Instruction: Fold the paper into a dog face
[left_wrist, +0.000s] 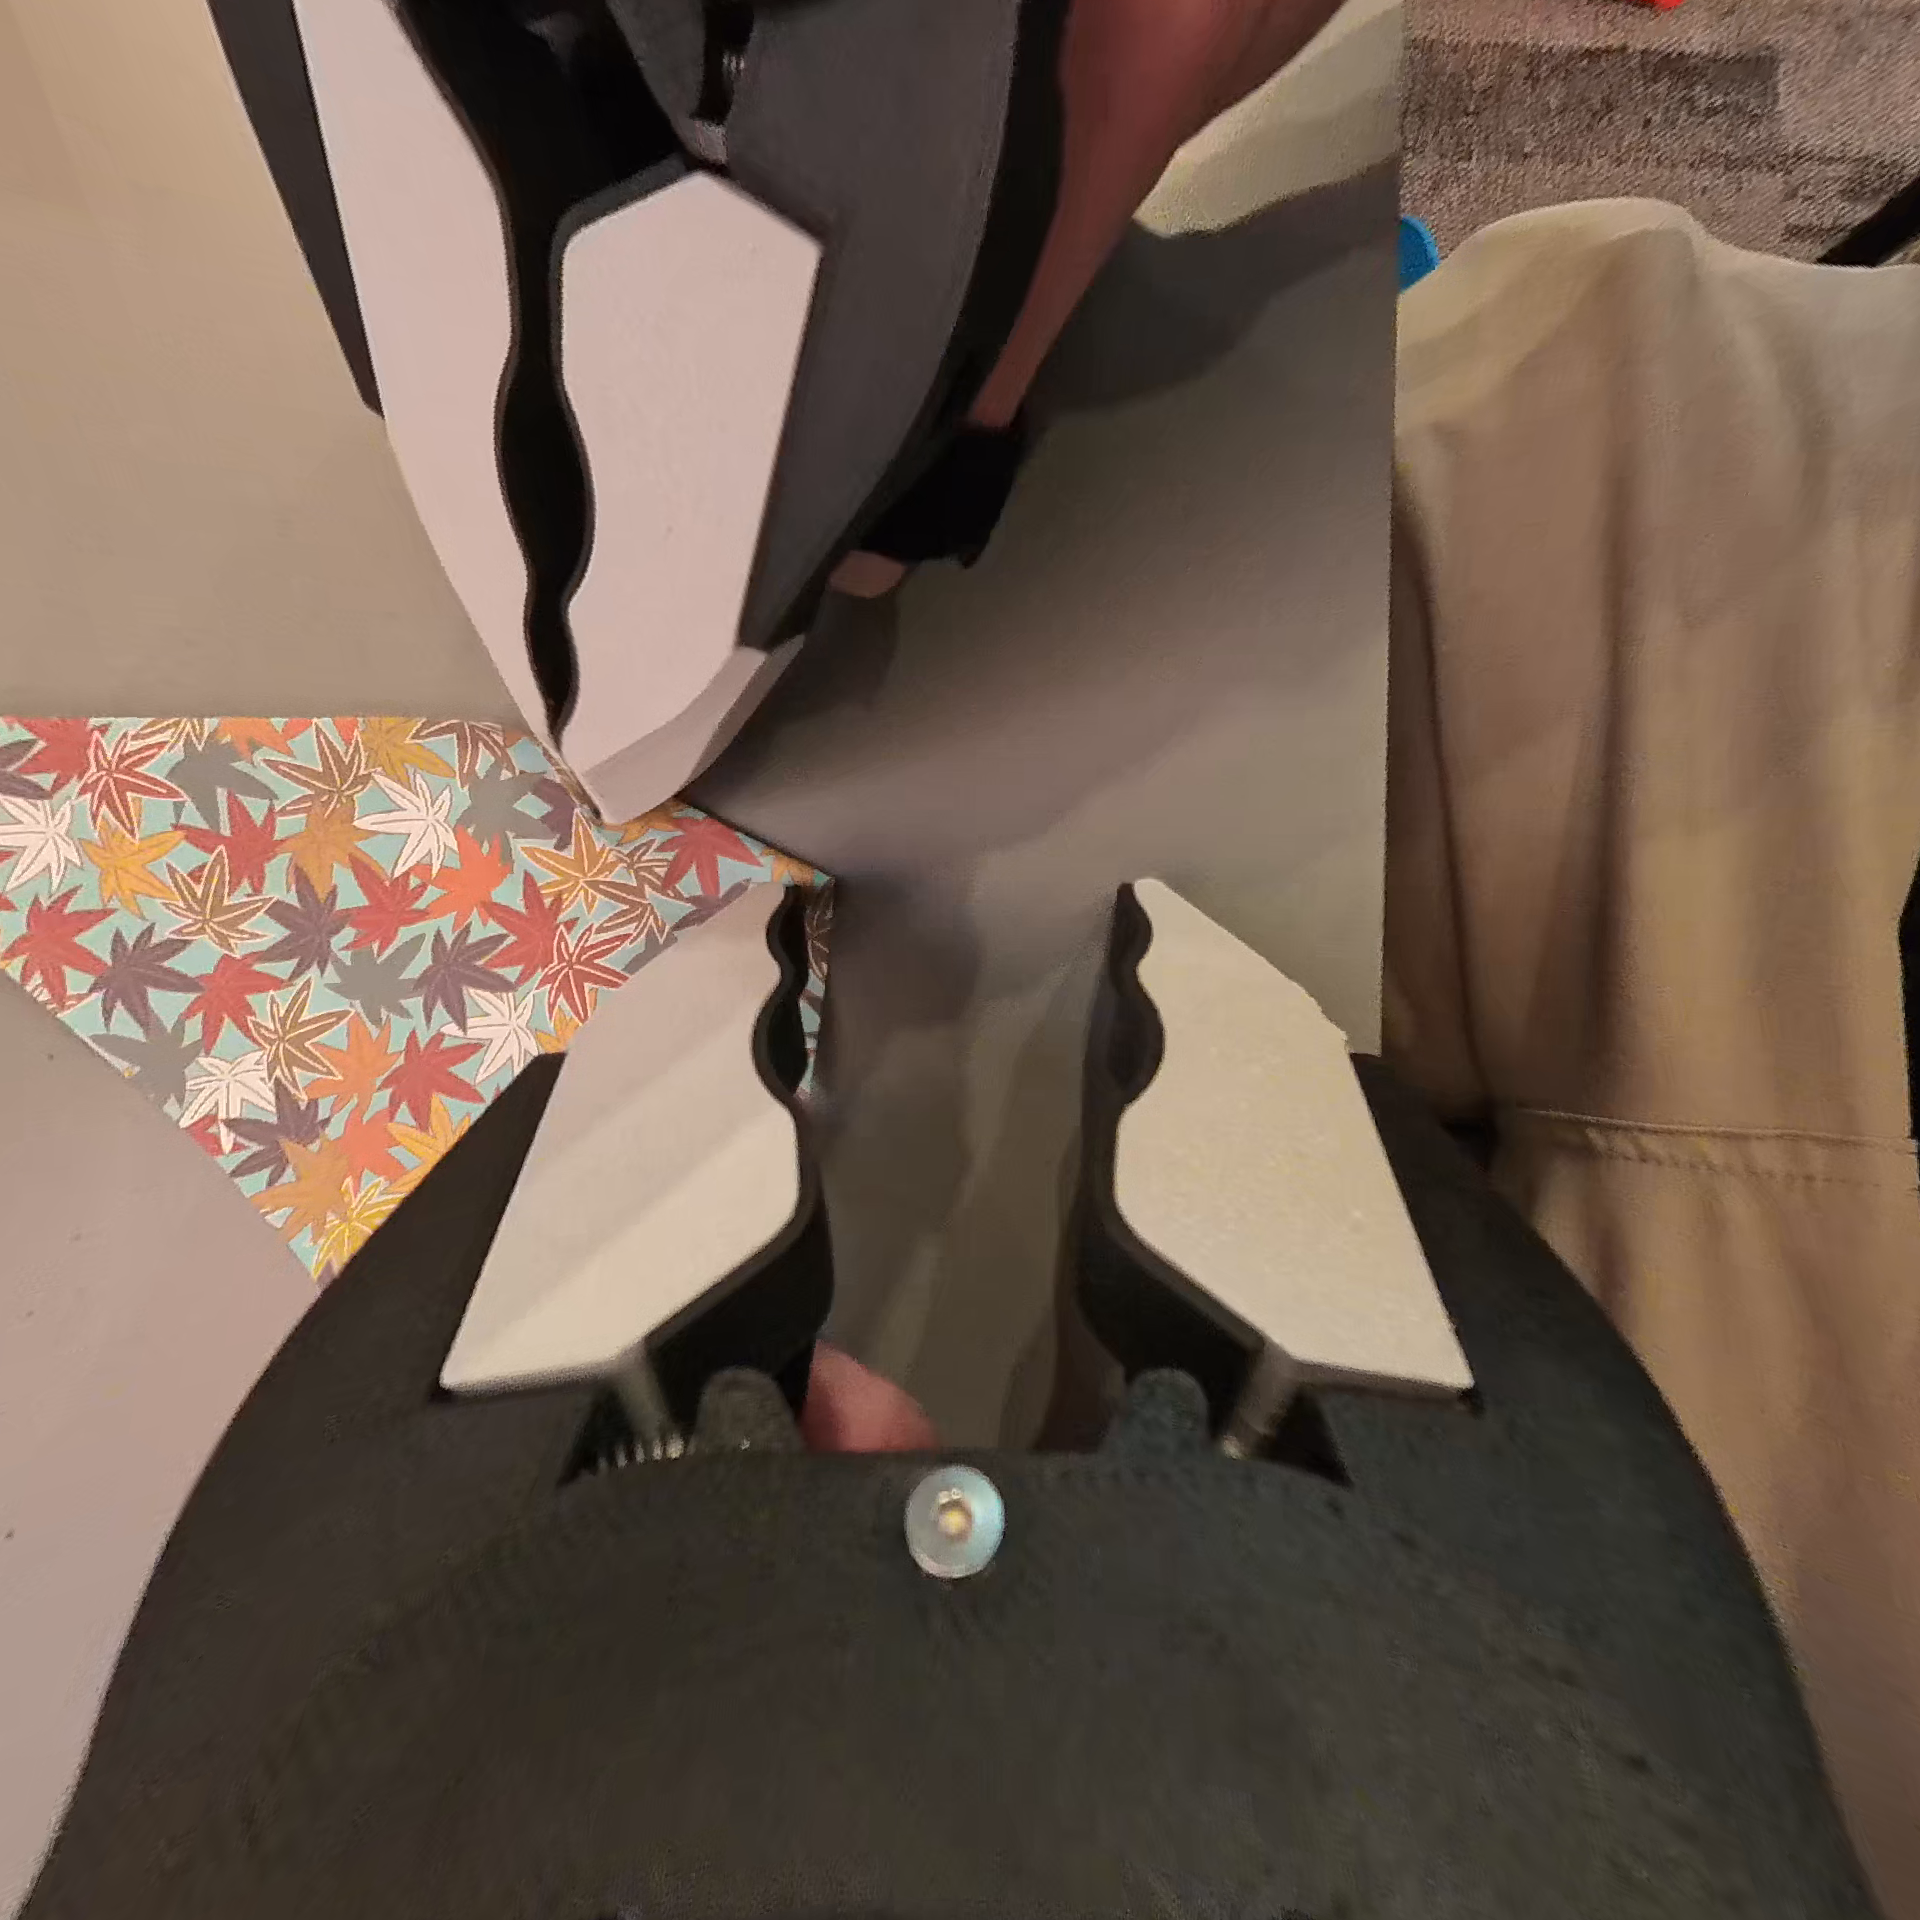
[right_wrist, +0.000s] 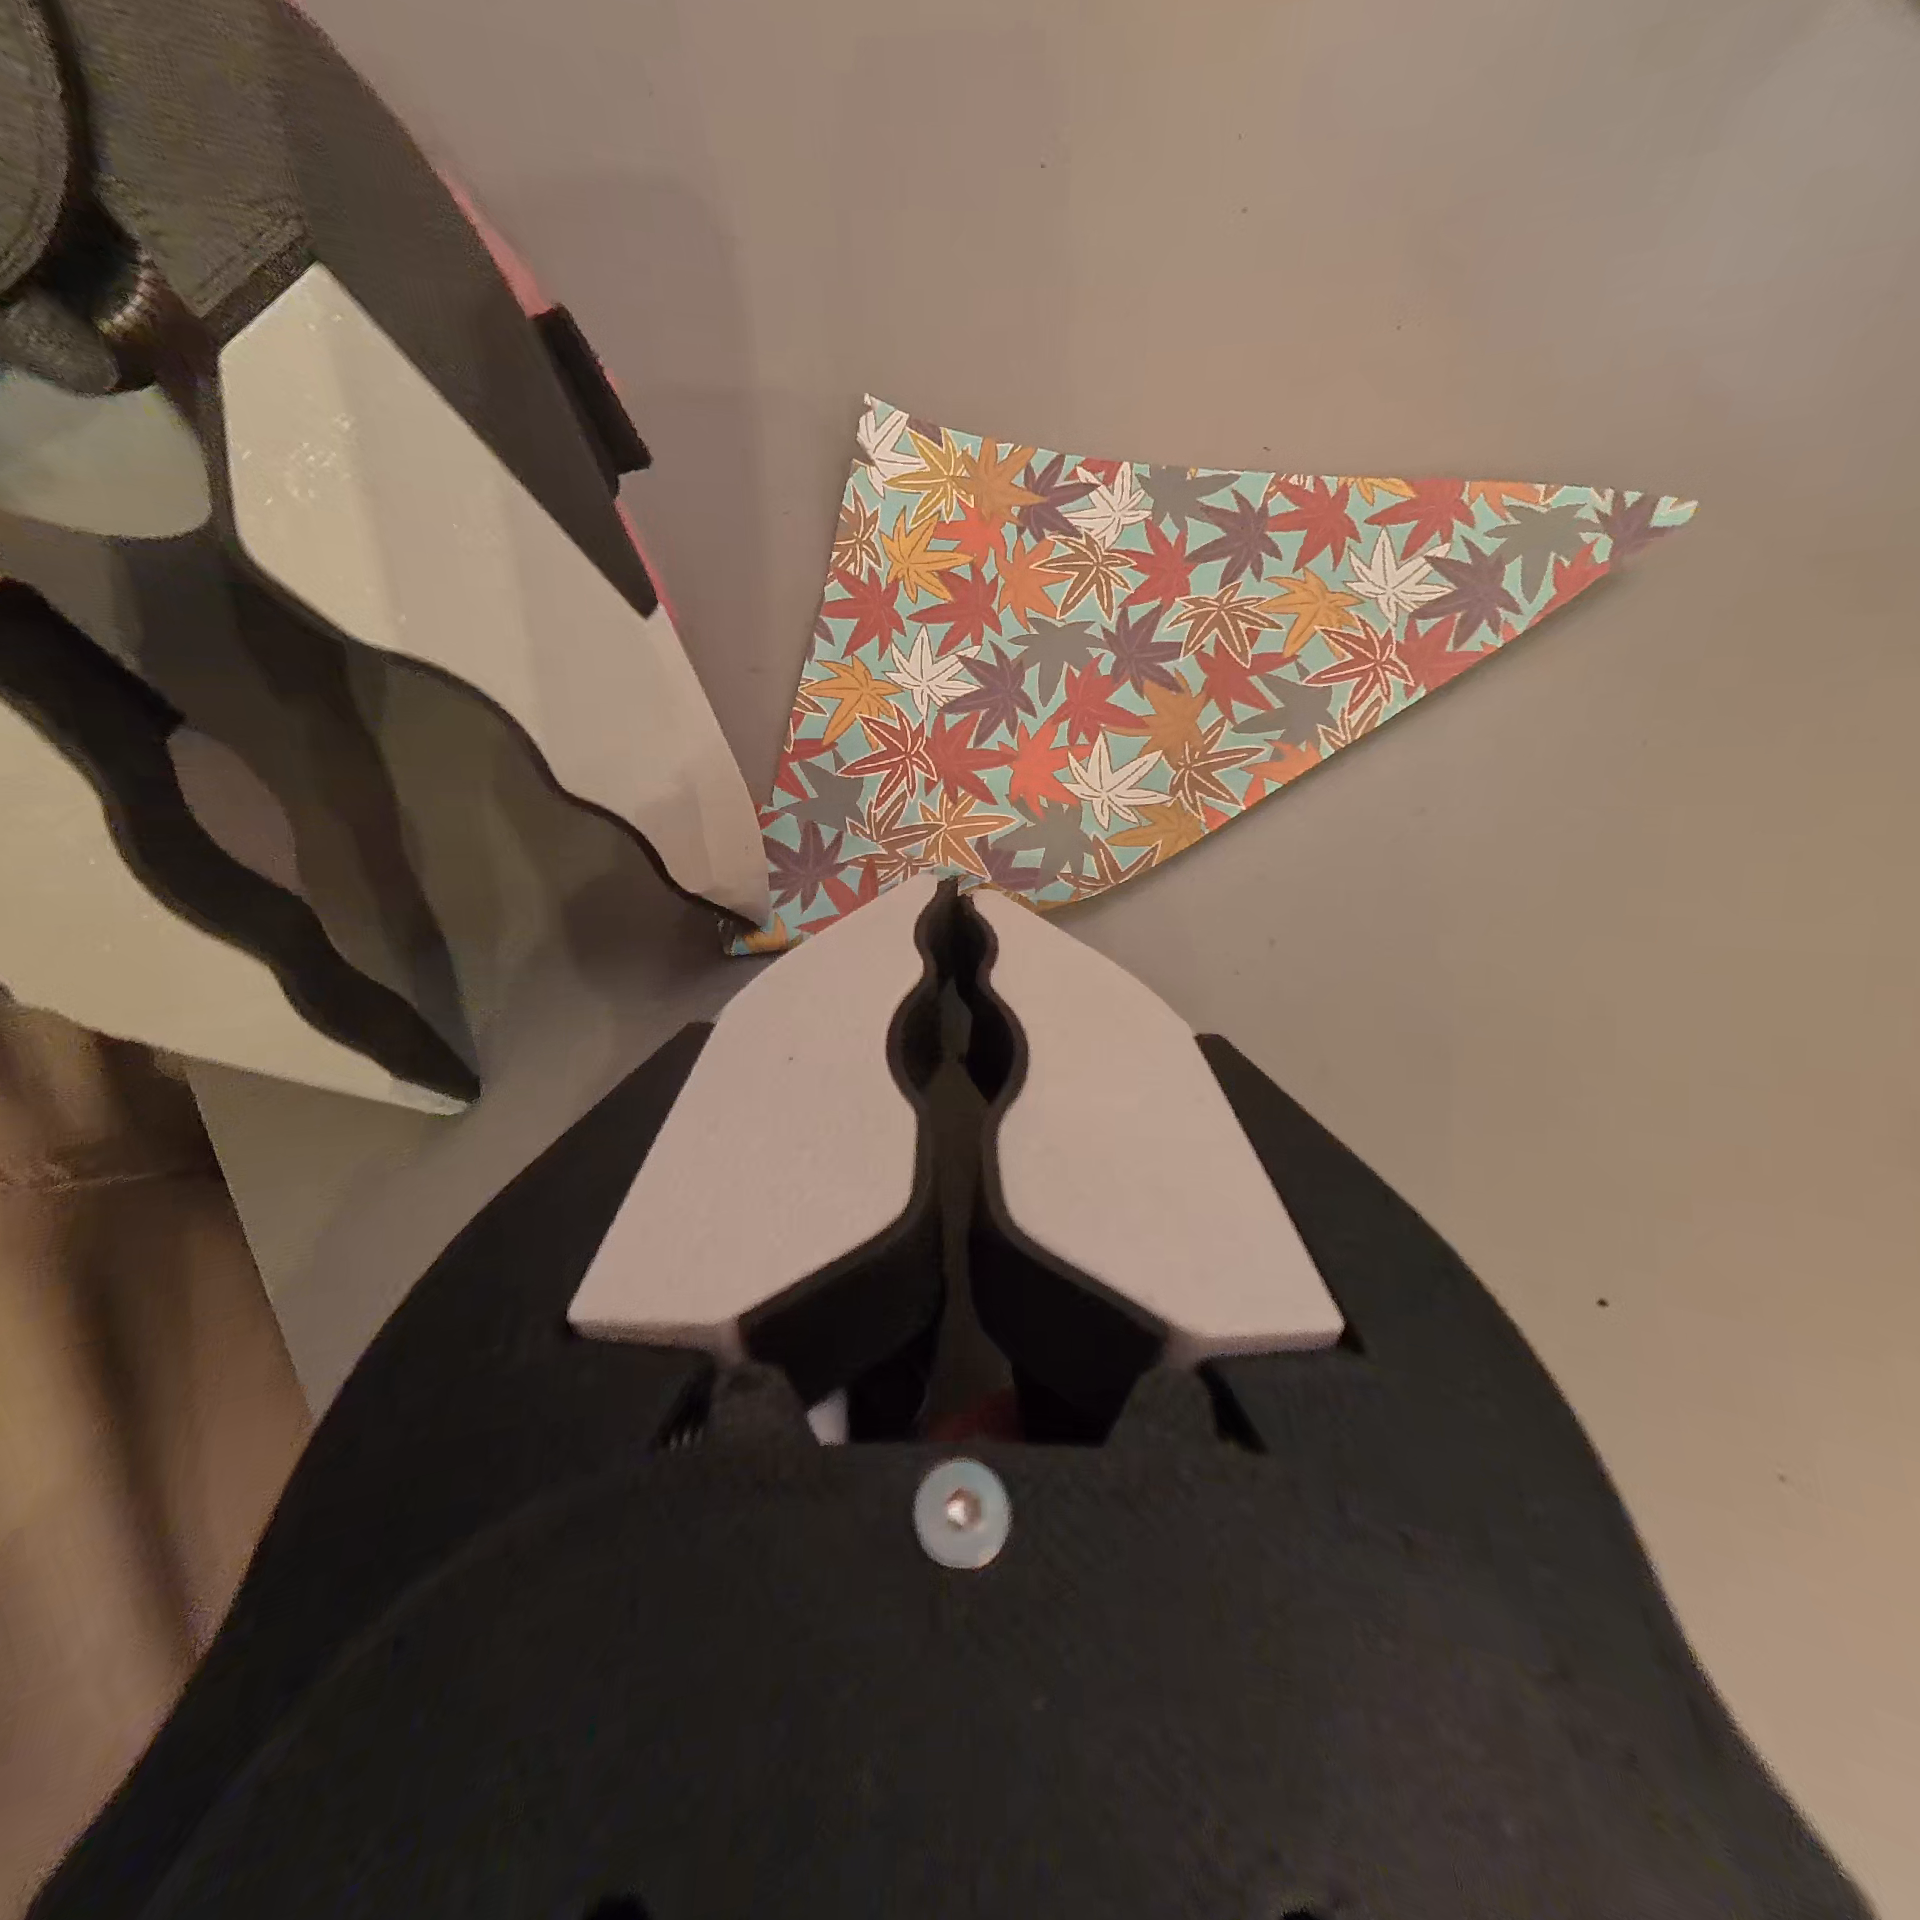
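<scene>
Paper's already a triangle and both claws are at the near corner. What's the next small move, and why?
Probably lift that corner with the right claw and start folding it over for an ear. The paper lies flat on the table as a triangle, the right claw is shut at its edge, and the open left claw touches the corner beside it.

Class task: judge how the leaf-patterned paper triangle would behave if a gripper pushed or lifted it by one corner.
The paper lies thin and flat on the smooth table, so it would probably slide when pushed. Lifted by one corner, it would likely droop, being light.
</scene>
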